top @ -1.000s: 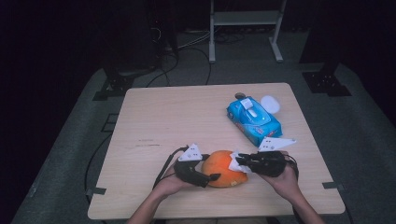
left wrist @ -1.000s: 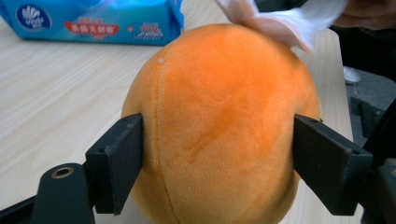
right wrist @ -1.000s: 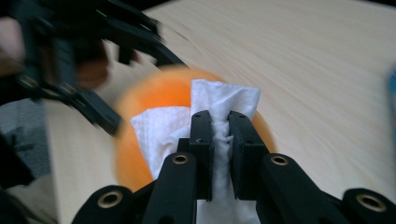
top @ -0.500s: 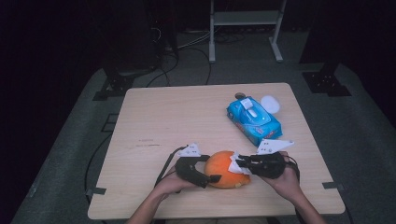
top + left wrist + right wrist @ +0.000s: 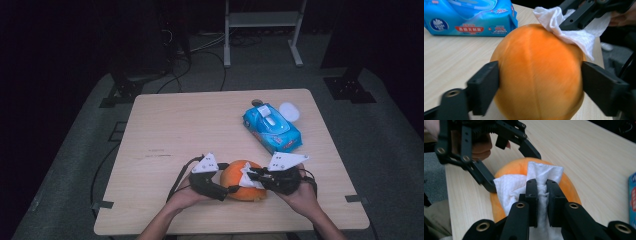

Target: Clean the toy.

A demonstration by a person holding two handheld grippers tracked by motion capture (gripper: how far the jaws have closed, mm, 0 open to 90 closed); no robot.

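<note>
The right gripper (image 5: 541,195) is clamped on a crumpled white wipe (image 5: 534,180), its jaws pinching the tissue where it drapes over the top of an orange ball-shaped fruit (image 5: 571,187), perhaps a plush one. In the left gripper view the wipe (image 5: 574,35) sits on the fruit's upper right shoulder, so the right gripper comes in from the side opposite the left hand. The left gripper (image 5: 539,82) brackets the orange fruit (image 5: 536,75) at its widest part; its jaws have just been closing a little, and the pads look to be against the skin on both sides, steadying it. From above, the fruit (image 5: 239,180) lies directly between the left gripper (image 5: 222,187) and the right gripper (image 5: 257,176), near the person's edge of the surface (image 5: 190,125). A blue pack of wet wipes (image 5: 272,128) lies well apart, toward the far right. Judging by this, the wiping stroke runs across the fruit's top, toward the left gripper.
</note>
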